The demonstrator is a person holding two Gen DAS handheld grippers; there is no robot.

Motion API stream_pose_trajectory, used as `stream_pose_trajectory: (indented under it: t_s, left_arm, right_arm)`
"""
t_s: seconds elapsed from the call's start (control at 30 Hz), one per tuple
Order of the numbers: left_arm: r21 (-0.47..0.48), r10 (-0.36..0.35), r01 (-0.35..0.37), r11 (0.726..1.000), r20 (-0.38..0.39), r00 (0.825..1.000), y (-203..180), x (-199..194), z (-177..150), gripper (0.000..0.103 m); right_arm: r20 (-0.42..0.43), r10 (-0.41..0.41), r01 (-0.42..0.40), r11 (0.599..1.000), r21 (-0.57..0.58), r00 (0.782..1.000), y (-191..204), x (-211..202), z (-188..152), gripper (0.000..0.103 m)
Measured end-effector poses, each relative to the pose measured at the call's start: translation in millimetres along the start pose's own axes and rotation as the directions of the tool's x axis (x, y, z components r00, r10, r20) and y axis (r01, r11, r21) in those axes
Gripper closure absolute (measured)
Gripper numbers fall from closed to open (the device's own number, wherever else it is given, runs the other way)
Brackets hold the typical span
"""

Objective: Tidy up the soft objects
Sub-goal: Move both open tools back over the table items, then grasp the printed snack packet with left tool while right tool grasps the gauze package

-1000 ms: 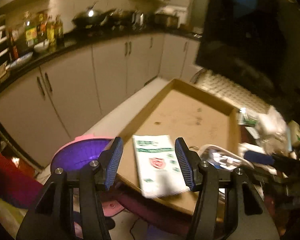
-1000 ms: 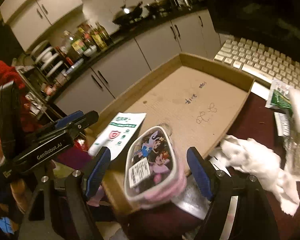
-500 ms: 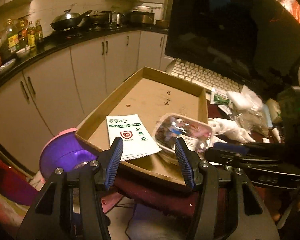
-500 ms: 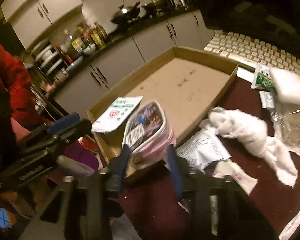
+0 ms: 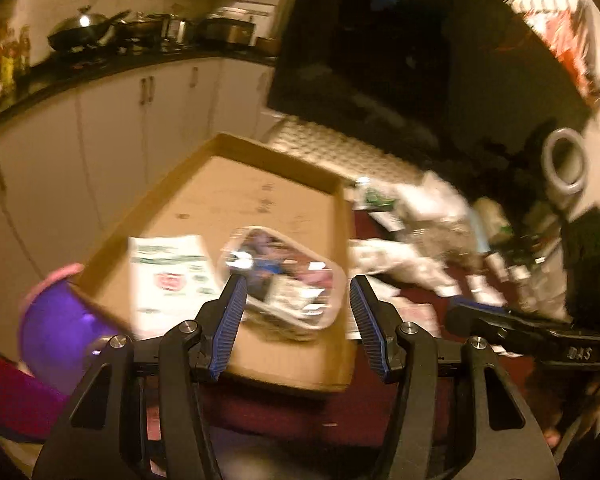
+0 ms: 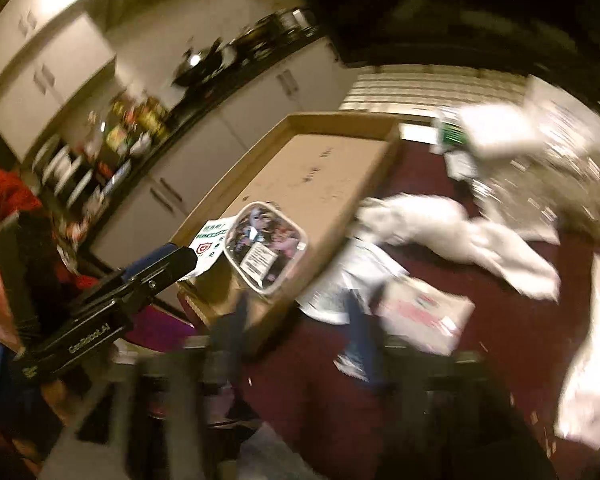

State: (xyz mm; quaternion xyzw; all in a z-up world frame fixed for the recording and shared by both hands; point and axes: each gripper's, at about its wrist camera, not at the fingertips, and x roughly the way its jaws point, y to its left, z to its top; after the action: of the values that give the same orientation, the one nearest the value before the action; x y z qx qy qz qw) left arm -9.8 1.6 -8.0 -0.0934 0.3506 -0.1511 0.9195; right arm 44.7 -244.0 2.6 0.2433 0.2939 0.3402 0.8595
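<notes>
Shallow cardboard tray (image 5: 260, 152) set on the dark red desk (image 6: 480, 320), along its kitchen-side edge, with a keyboard (image 5: 340, 152) just beyond the tray's far end. Two items inside, both at the tray's near end: a flat white sachet with green print (image 5: 168, 276) at the near left corner, and a clear-topped cartoon-print pouch with pink contents (image 5: 288, 276) just beside it on the right, slightly overlapping the sachet in the right wrist view. Remainder of the tray floor bare, apart from some pen marks.

Outside the tray, on the desk to its right: a crumpled white cloth (image 6: 452, 232), a flat white packet (image 6: 424, 316) near the desk's front edge, a small green-printed packet (image 6: 452, 132) by the keyboard, and further pale wrapping, too blurred to identify.

Left gripper (image 5: 296, 320) released, jaws apart and empty, hovering at the tray's near edge in line with the pouch. Right gripper (image 6: 296, 320) heavily blurred; jaws just opened wide, nothing between them, over the desk beside the tray's near right corner.
</notes>
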Motion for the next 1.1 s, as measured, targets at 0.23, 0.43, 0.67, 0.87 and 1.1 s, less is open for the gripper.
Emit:
stream_pose_trajectory:
  t_s: [0.23, 0.43, 0.67, 0.87, 1.1]
  left_arm:
    - [0.057, -0.024, 0.025, 0.998, -0.015, 1.0, -53.2, 4.2, -22.4, 0.049]
    - [0.067, -0.11, 0.12, 0.99, -0.141, 0.984, -85.8, 21.7, -40.8, 0.049]
    - [0.069, -0.091, 0.107, 0.992, -0.208, 0.974, -97.5, 38.1, -39.7, 0.049]
    - [0.148, -0.052, 0.088, 0.985, -0.23, 0.972, -111.6, 54.4, -38.2, 0.049]
    - [0.197, -0.021, 0.08, 0.977, -0.285, 0.958, -117.1, 80.6, -35.9, 0.049]
  right_arm:
    - [0.051, -0.111, 0.109, 0.993, 0.05, 0.992, -45.0, -58.1, -38.1, 0.029]
    - [0.092, -0.131, 0.121, 0.987, 0.108, 0.987, -72.2, -85.2, -53.7, 0.029]
    - [0.088, -0.215, 0.198, 0.965, 0.174, 0.973, -103.8, -101.1, -59.6, 0.029]
    - [0.085, -0.286, 0.26, 0.938, 0.23, 0.955, -134.2, -110.8, -54.9, 0.029]
    - [0.054, -0.353, 0.315, 0.886, 0.339, 0.934, -167.0, -112.0, -50.8, 0.029]
